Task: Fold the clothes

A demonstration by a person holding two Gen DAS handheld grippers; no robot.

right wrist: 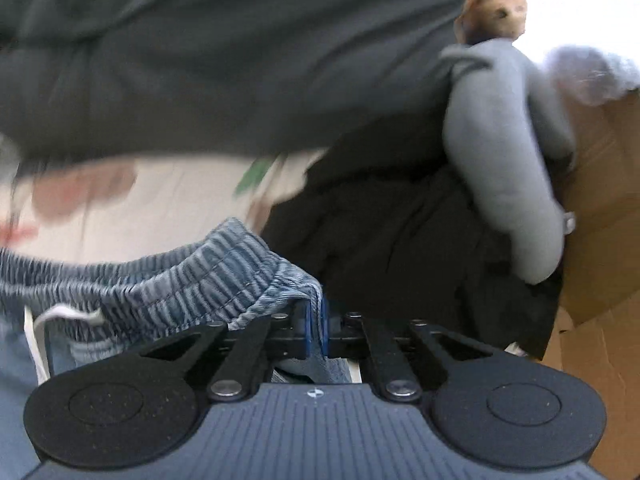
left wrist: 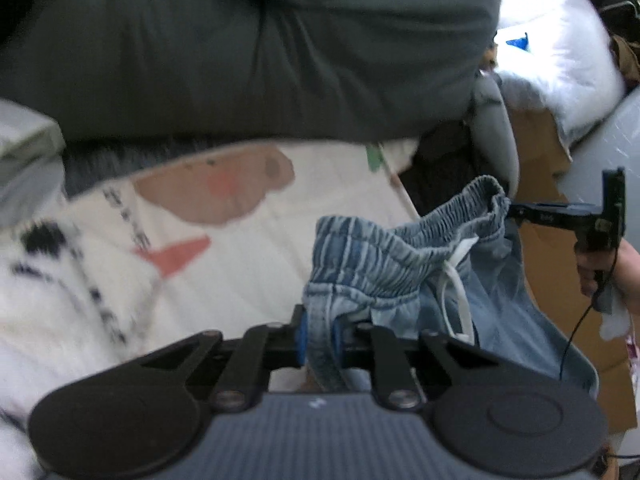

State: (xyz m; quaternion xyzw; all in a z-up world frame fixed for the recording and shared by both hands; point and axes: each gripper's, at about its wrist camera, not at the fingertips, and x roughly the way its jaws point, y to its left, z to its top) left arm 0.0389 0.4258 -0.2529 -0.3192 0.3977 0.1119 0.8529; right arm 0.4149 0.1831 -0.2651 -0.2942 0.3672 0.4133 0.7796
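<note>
Folding is only beginning: denim shorts are hanging unfolded above the printed blanket. Left gripper jaws are pinching the near waistband end; right gripper jaws are clamping the far right end. All folds are remaining.

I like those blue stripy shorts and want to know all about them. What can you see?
The shorts look like soft, faded blue denim with a gathered, stripy elastic waistband and a white drawstring. They hang crumpled above a cream printed blanket, the waistband stretched between two grippers. The left gripper has its jaws closed on one end, the right gripper on the other. The legs droop out of sight.
</note>
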